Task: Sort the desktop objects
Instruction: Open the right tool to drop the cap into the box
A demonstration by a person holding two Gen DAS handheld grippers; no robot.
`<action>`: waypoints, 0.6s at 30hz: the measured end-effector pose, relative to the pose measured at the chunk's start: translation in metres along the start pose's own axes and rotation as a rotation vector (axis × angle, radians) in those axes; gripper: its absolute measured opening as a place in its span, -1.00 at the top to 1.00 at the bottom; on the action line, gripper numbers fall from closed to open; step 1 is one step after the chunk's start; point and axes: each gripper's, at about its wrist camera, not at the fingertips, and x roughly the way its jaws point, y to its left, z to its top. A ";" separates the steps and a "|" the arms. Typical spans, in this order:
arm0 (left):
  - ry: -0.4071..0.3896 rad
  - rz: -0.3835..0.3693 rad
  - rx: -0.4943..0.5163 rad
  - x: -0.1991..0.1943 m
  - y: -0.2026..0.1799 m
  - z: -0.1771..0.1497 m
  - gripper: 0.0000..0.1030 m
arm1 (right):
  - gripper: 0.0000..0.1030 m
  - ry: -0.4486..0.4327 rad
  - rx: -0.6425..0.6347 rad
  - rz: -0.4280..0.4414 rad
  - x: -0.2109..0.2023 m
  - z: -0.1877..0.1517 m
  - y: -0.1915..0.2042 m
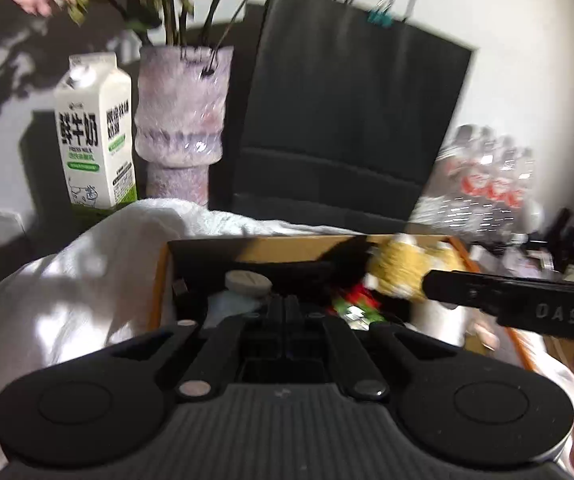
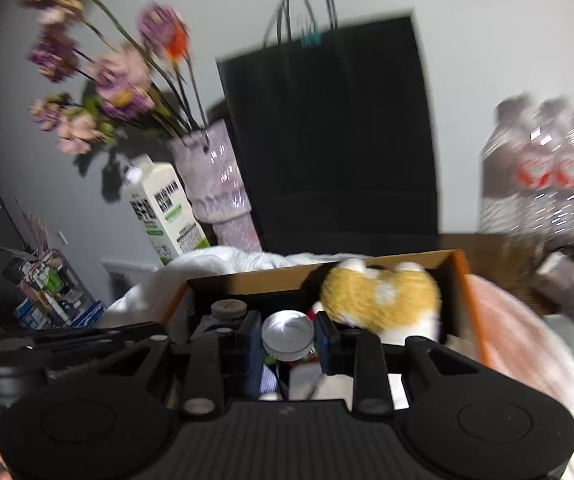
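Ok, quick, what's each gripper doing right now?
Left gripper: jaws shut, nothing held.
Right gripper: jaws shut on a silver-capped bottle over the box.

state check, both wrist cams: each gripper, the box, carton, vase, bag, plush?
left gripper: shut, nothing between its fingers
right gripper: shut on silver-capped bottle
cardboard box: open-topped, items inside
plush toy: lying in the box, at its far right
milk carton: upright, top closed
vase: upright, holding flowers
black paper bag: standing, top clipped shut
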 end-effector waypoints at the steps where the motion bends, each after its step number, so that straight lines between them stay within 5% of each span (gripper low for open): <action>1: 0.018 0.007 -0.004 0.012 0.001 0.004 0.95 | 0.47 0.021 0.003 -0.004 0.016 0.005 0.001; 10: 0.104 0.047 -0.057 0.073 0.020 0.021 0.86 | 0.46 0.134 -0.069 -0.094 0.104 0.022 0.021; 12: 0.102 0.055 -0.058 0.070 0.021 0.023 0.25 | 0.41 0.148 -0.051 -0.097 0.108 0.023 0.018; 18: 0.068 0.083 -0.091 0.041 0.032 0.030 -0.81 | 0.04 0.099 0.010 -0.087 0.074 0.032 0.010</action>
